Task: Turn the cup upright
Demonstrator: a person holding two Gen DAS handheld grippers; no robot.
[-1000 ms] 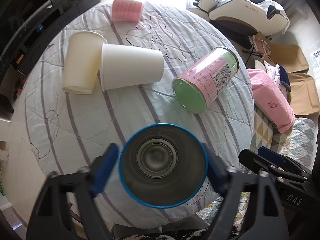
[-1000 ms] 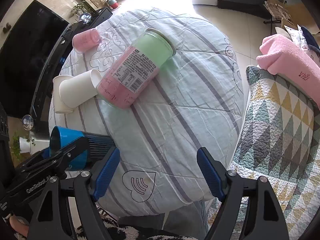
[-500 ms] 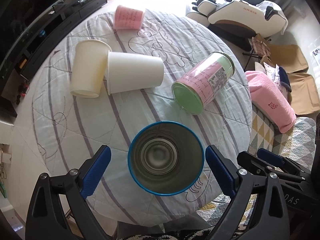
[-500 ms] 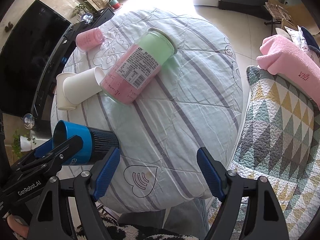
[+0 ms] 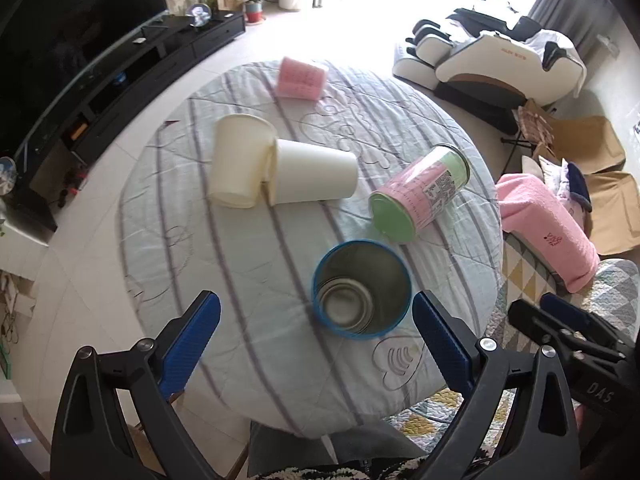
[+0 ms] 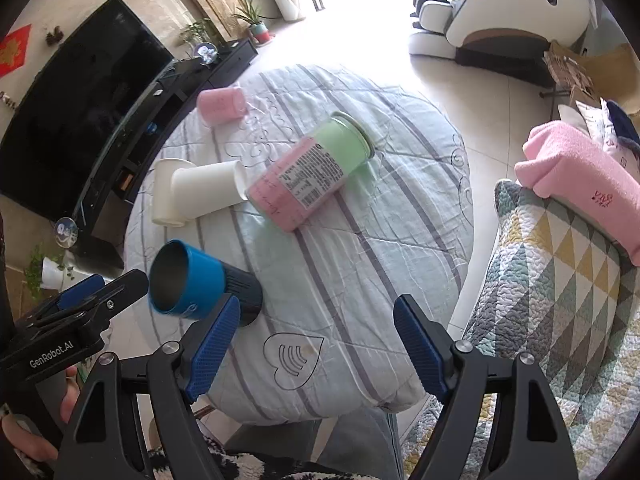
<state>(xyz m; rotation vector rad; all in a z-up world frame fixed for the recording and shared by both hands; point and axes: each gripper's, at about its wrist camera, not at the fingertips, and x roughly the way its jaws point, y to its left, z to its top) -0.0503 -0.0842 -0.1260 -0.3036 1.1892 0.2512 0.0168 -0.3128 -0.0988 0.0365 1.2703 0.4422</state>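
A blue steel cup [image 5: 362, 288] stands upright, mouth up, near the front edge of the round table [image 5: 224, 264]; it also shows in the right wrist view [image 6: 200, 284]. My left gripper [image 5: 316, 340] is open and empty, raised above and behind the cup, not touching it. My right gripper [image 6: 316, 340] is open and empty over the table's front right edge. Two white paper cups [image 5: 280, 168], a pink cup [image 5: 300, 78] and a pink-and-green can [image 5: 420, 196] lie on their sides.
The table has a striped quilted cover. A sofa with a patterned quilt [image 6: 560, 280] and a pink towel [image 6: 580, 176] is to the right. A TV stand [image 5: 120, 80] is at the far left, a massage chair [image 5: 500, 60] behind.
My left gripper opened, let go of the blue cup, and pulled up and back. The cup stays standing on the table. The right gripper barely moved.
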